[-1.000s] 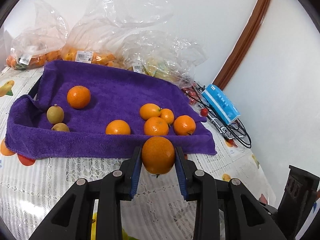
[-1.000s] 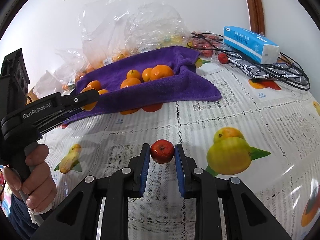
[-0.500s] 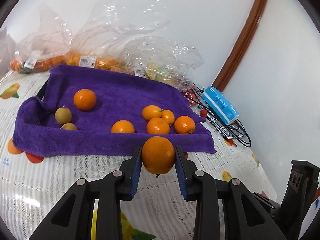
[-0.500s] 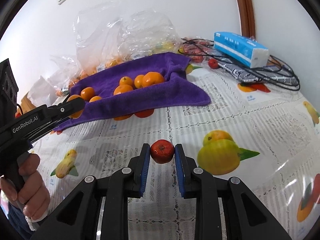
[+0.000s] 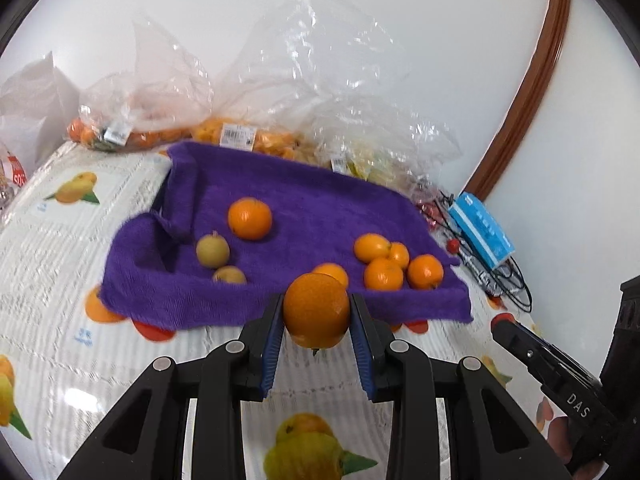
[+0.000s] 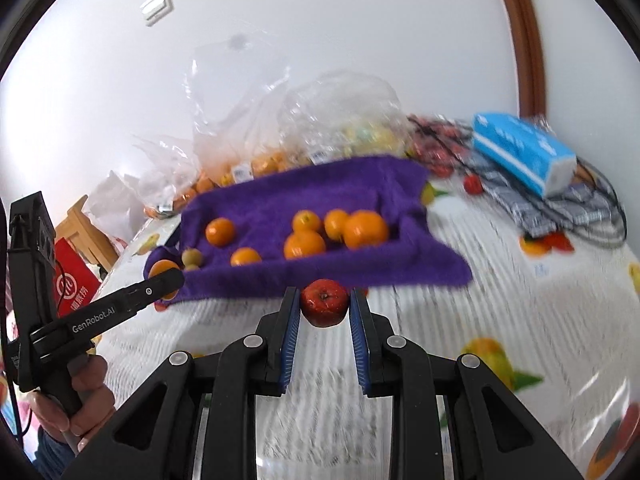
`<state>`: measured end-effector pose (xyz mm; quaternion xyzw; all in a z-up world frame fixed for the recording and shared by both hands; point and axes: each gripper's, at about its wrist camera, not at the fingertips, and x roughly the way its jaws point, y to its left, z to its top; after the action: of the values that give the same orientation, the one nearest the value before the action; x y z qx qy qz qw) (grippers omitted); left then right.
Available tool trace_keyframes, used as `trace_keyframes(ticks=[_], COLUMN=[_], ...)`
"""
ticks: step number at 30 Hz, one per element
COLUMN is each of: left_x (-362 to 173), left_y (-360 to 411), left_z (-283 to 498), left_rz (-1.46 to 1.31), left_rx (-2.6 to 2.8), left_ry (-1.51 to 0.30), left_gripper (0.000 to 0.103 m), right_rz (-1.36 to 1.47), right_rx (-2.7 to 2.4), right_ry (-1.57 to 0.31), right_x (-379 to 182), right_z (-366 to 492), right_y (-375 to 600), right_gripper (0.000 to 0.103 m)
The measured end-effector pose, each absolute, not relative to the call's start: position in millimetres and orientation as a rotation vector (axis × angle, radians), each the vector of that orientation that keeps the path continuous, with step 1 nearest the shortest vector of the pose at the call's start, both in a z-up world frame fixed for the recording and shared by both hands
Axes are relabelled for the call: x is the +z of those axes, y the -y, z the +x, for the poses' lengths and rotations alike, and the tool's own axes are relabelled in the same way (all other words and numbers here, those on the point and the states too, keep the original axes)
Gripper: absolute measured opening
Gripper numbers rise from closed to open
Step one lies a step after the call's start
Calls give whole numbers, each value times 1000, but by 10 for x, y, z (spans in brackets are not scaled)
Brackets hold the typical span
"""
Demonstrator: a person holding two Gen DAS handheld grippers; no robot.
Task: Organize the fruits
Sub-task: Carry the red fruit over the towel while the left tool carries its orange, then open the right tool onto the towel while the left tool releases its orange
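Observation:
My left gripper [image 5: 316, 314] is shut on an orange [image 5: 316, 310], held above the tablecloth just in front of the purple towel [image 5: 320, 208]. Several oranges [image 5: 382, 274] lie on the towel at its right, one orange [image 5: 249, 218] sits further left, and two small brownish-green fruits [image 5: 212, 251] lie near the left fold. My right gripper [image 6: 324, 304] is shut on a small red fruit [image 6: 324, 302], in front of the same towel [image 6: 360, 184]. The left gripper [image 6: 164, 276] with its orange also shows at the left of the right wrist view.
Clear plastic bags of fruit [image 5: 256, 136] lie behind the towel against the wall. A blue tissue pack [image 6: 524, 152], black cables [image 6: 560, 208] and small red fruits [image 6: 472, 184] lie at the right. A red bag [image 6: 72, 280] and a wooden chair stand off the table's left.
Both grippers have risen with their fruit still held, so the towel's inside shows from higher up. The left gripper has also shifted sideways; the towel sits more centred in its view.

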<state>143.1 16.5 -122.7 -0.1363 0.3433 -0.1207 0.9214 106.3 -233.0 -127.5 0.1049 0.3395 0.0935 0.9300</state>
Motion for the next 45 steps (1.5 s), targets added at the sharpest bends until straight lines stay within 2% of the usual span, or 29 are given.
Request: trace_keyframes(ticks=[26, 39, 45], left_x=[-685, -873, -1305], left_y=[-302, -184, -244], left_z=[1891, 2288, 2458], left_rz=[-209, -227, -354], left_rx=[-196, -192, -217], left_ry=[-624, -645, -693], left_gripper=[31, 31, 31], right_rz=[157, 156, 188], right_rx=[228, 229, 234], right_ry=[-557, -563, -627], right_x=[-719, -796, -1125], right_z=[1817, 2196, 2405], right_y=[2197, 2166, 2176], right_gripper=[25, 25, 25])
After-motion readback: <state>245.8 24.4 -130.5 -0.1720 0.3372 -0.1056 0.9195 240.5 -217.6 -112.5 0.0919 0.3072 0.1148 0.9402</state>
